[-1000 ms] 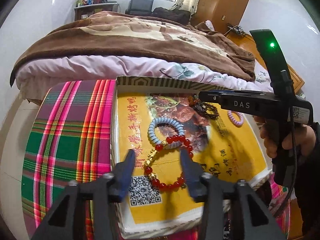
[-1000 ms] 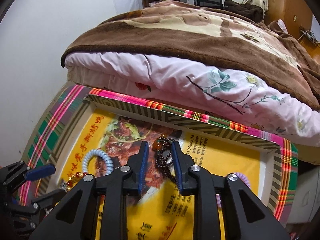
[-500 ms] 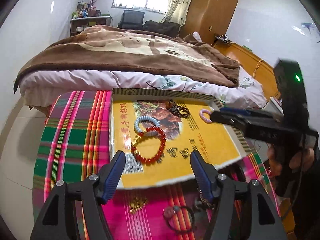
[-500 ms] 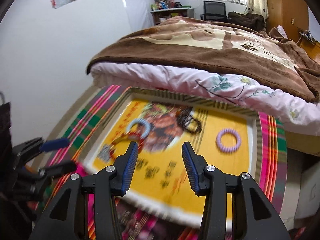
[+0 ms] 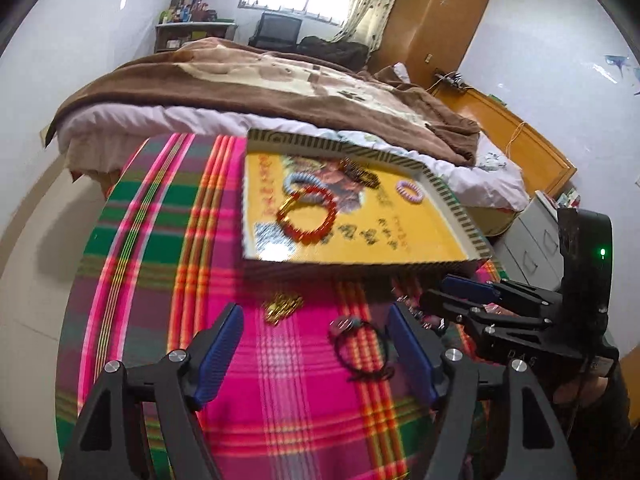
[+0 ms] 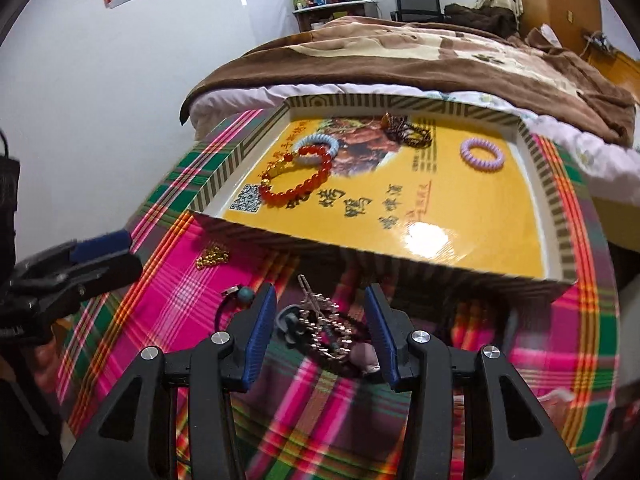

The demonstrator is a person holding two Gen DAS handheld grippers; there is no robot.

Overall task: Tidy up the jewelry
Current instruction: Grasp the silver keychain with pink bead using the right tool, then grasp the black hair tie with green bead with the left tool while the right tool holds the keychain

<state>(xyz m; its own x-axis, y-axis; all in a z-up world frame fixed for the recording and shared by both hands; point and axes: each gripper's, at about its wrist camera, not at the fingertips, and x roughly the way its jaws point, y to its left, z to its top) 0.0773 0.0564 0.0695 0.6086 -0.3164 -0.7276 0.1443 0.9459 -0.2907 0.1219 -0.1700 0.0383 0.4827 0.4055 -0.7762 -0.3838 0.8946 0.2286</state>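
1. State of the tongs: the left tongs (image 5: 316, 350) are spread wide above the plaid cloth (image 5: 168, 240) with nothing between the pads; their jaws have just been opening. The right tongs (image 6: 320, 330) are spread partway and hover over a small heap of jewelry (image 6: 326, 332). The pads do not press on it.
2. Location of sorted pieces: the box (image 6: 552, 208) sits at the 12 o'clock end of the surface. It holds a red bead bracelet (image 6: 298, 184), a pale blue coil band (image 6: 316, 142), a dark bead string (image 6: 408, 130) and a purple coil band (image 6: 481, 155).
3. Location of unsorted pieces: on the cloth at the 6 o'clock side of the box lie a gold chain (image 5: 282, 306), a black cord bracelet (image 5: 360, 344) and the heap.
4. Handling, by judgement: all loose pieces are light and limp.
   - Chains and cords sag and slip from a loose pinch. Close the pads across a bunched section, not a single strand.
   - The heap appears tangled. Lifting one piece may drag its neighbours.
   - The gold chain lies low on the cloth. Bring the pads down close to the fabric.
5. View differences:
   - The right wrist view shows the heap in detail: a silvery chain piece (image 6: 320, 312) across dark cords.
   - The left wrist view shows the black cord bracelet whole, at 1 o'clock from its own tongs, and the right tongs from the side. The heap itself is mostly hidden there.
   - Both views are motion-blurred on the cloth.
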